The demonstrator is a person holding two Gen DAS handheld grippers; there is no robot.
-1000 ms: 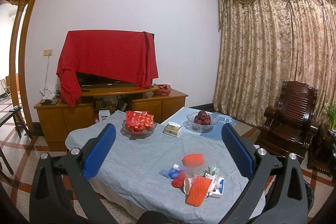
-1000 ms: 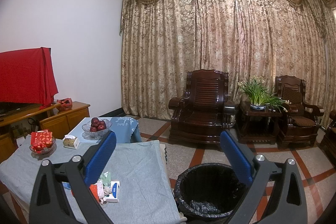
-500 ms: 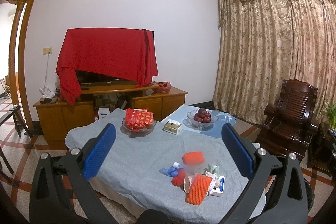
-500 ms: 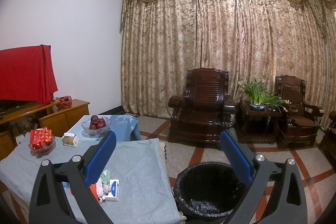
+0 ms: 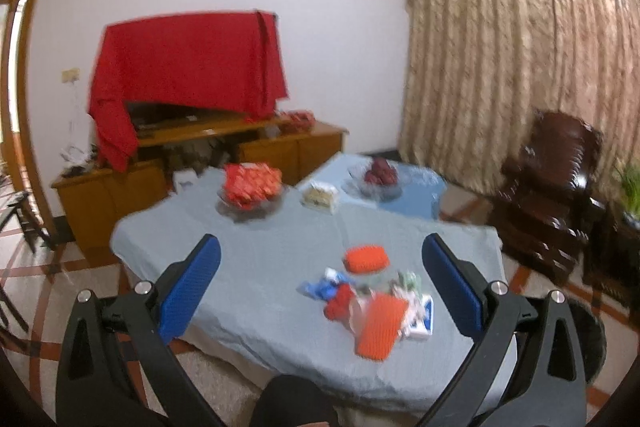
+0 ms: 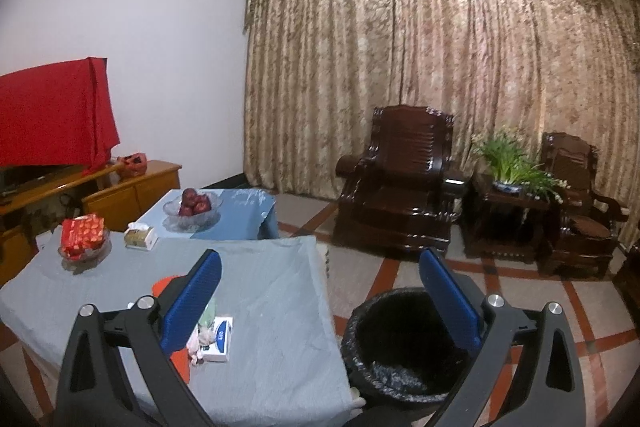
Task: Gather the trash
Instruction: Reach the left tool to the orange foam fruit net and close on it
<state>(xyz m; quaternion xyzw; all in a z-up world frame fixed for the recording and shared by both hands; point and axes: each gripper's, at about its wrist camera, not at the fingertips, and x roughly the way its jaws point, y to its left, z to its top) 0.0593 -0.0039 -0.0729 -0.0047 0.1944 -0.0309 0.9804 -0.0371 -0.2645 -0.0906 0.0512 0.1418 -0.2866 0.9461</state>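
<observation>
A heap of trash lies on the grey-clothed table [image 5: 256,267]: an orange foam net [image 5: 378,329], a second orange net [image 5: 366,258], blue wrappers [image 5: 320,287], a red lump [image 5: 338,305] and a small white and blue box [image 5: 420,319]. My left gripper [image 5: 320,267] is open and empty, above the table short of the heap. My right gripper [image 6: 320,287] is open and empty, between the table edge and the black-bagged trash bin [image 6: 400,347]. The box [image 6: 218,341] shows beside its left finger.
Further back on the table stand a dish of red packets [image 5: 250,187], a tissue box [image 5: 320,197] and a bowl of red fruit [image 5: 378,175] on a blue cloth. A wooden cabinet [image 5: 240,155] with a red-draped TV is behind. Dark wooden armchairs [image 6: 400,187] and a plant [image 6: 512,163] stand by the curtain.
Both grippers tilted downward and moved closer to the table; the trash heap and the bin sit higher and larger in view. The left view is motion-blurred. Both stay open.
</observation>
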